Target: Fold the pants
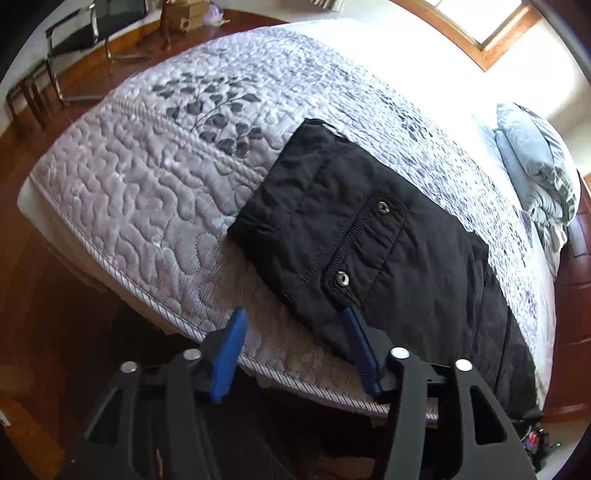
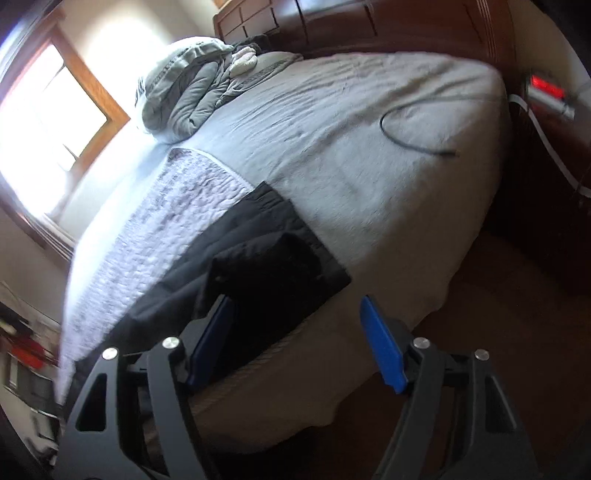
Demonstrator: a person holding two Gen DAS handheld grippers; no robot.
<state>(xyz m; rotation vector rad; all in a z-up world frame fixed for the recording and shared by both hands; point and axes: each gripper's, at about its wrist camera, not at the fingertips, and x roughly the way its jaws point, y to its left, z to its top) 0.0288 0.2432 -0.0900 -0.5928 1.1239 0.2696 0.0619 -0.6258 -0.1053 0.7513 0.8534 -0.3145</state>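
Observation:
The black pants (image 1: 369,236) lie on the bed along its near edge, waistband with two metal snaps toward the left end. My left gripper (image 1: 295,317) is open just short of the waistband, its right fingertip close to the fabric edge, holding nothing. In the right wrist view the pants (image 2: 258,258) show as a dark band with one end folded over near the bed's edge. My right gripper (image 2: 299,306) is open and empty, just off the bed's edge by that folded end.
A quilted grey bedspread (image 1: 147,192) covers the left part of the bed, a plain sheet (image 2: 369,166) the rest. Bunched bedding (image 2: 192,92) lies by the wooden headboard (image 2: 332,22). A black cable (image 2: 410,144) lies on the sheet. A chair (image 1: 92,33) stands on the wooden floor beyond the bed.

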